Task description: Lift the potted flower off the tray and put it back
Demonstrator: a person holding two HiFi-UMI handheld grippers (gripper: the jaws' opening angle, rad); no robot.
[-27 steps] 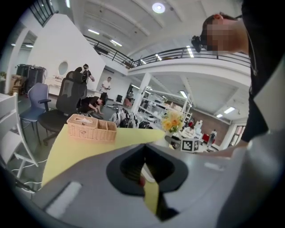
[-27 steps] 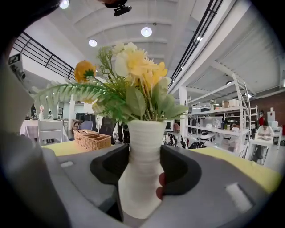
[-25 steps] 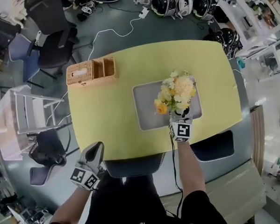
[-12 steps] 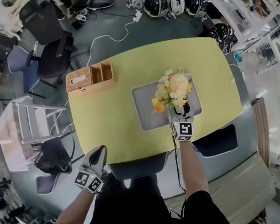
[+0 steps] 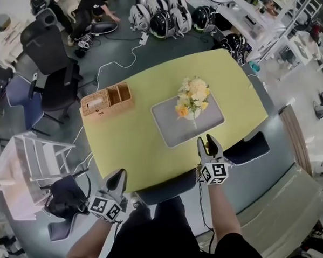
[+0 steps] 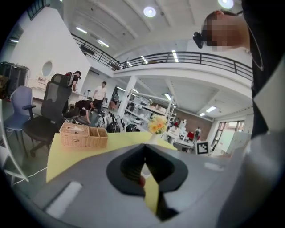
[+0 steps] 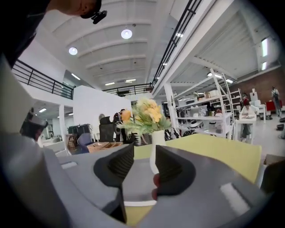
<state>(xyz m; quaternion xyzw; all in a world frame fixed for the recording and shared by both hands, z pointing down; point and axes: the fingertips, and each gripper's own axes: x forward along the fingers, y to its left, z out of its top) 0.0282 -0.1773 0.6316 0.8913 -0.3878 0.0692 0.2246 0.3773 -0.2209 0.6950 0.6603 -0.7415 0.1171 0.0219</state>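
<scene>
Potted flower: upright in its white vase, standing on the grey tray, straight ahead of the right gripper and clear of it. No contact with either gripper.

Right gripper: tips over the near edge of the yellow table, just short of the tray's near rim, pointing at the vase. Jaws moderately apart and have just been closing partway. Nothing sits between the pads; in the right gripper view the vase shows through the gap, but well beyond it. Judgement: lined up on the vase because this side does the lifting, as the tray lies on its side of the table.

Left gripper: off the table, short of its near edge and well left of the tray. Jaws closed together at the tips, nothing in them. From its own view the flower is ahead and slightly right. Judgement: parked there as the idle hand, out of the working path.

Wicker basket: far-left part of the table, ahead of the left gripper, apart from the tray. It plays no part.

Status (judgement): pot seated on the tray and not gripped, so either the lift is not yet begun or the put-back is done. Cannot tell which.
</scene>
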